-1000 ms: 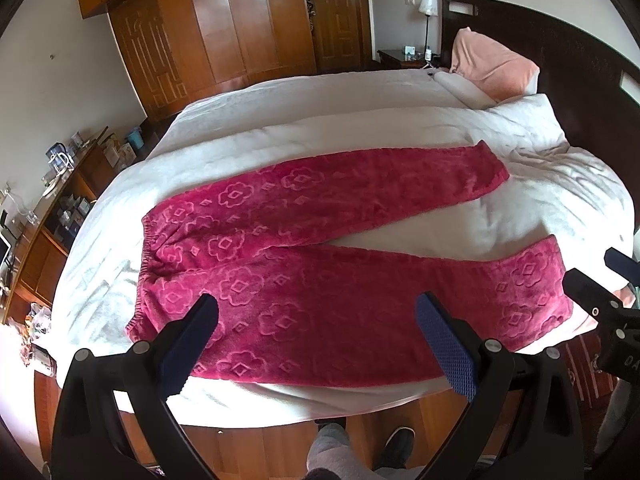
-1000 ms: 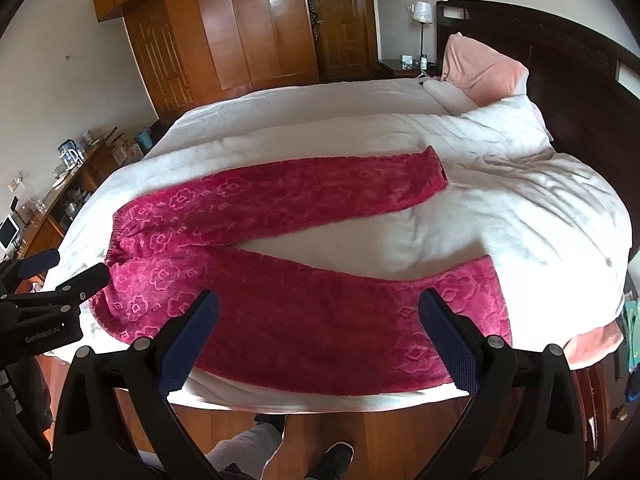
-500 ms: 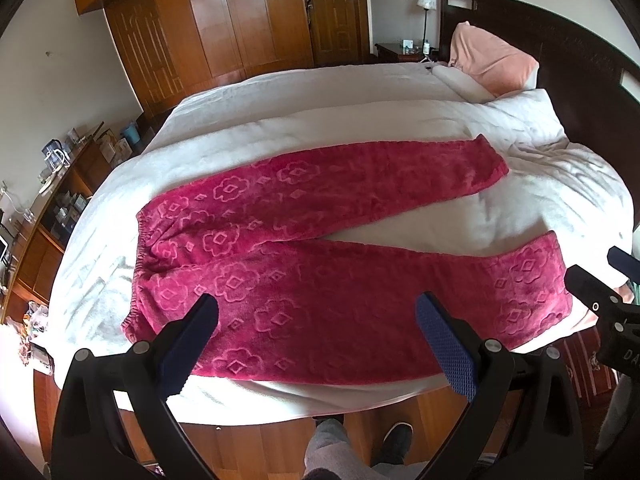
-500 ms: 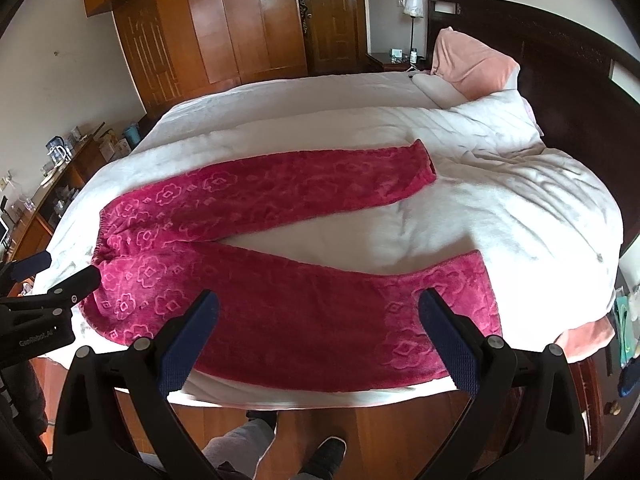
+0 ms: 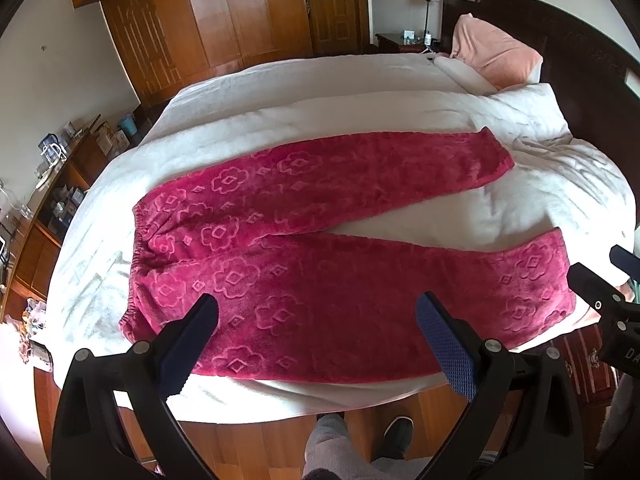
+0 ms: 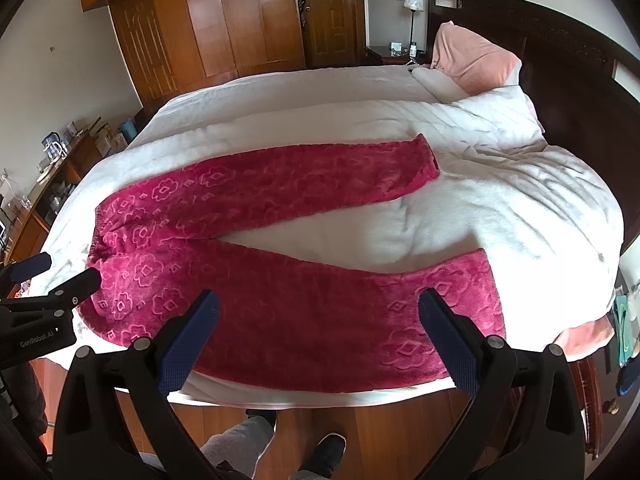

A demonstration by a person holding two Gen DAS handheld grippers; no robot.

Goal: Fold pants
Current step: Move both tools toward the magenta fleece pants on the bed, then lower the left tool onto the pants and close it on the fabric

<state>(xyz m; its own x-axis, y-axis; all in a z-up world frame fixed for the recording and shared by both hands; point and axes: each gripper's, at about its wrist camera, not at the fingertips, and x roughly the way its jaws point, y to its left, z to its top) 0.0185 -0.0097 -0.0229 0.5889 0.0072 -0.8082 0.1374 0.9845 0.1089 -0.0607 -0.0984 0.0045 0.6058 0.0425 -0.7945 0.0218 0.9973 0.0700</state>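
Observation:
Crimson fleece pants (image 5: 320, 248) (image 6: 280, 264) with an embossed flower pattern lie flat on a white bed (image 5: 320, 92) (image 6: 500, 208). The waistband is at the left and the two legs spread apart toward the right. My left gripper (image 5: 316, 320) is open, held above the near edge of the bed over the near leg, by the waist end. My right gripper (image 6: 318, 318) is open too, above the near leg toward its cuff. Neither touches the fabric. Each gripper shows at the side edge of the other's view.
A pink pillow (image 5: 496, 56) leans on the dark headboard (image 5: 580, 52) at the far right. Wooden wardrobes (image 5: 208, 28) stand behind the bed. A cluttered low cabinet (image 5: 52, 184) lines the left wall. The person's legs and shoes (image 5: 360, 436) stand on the wood floor.
Both grippers have moved forward and a little lower toward the bed, so the pants sit higher and larger in both views. Both stay open.

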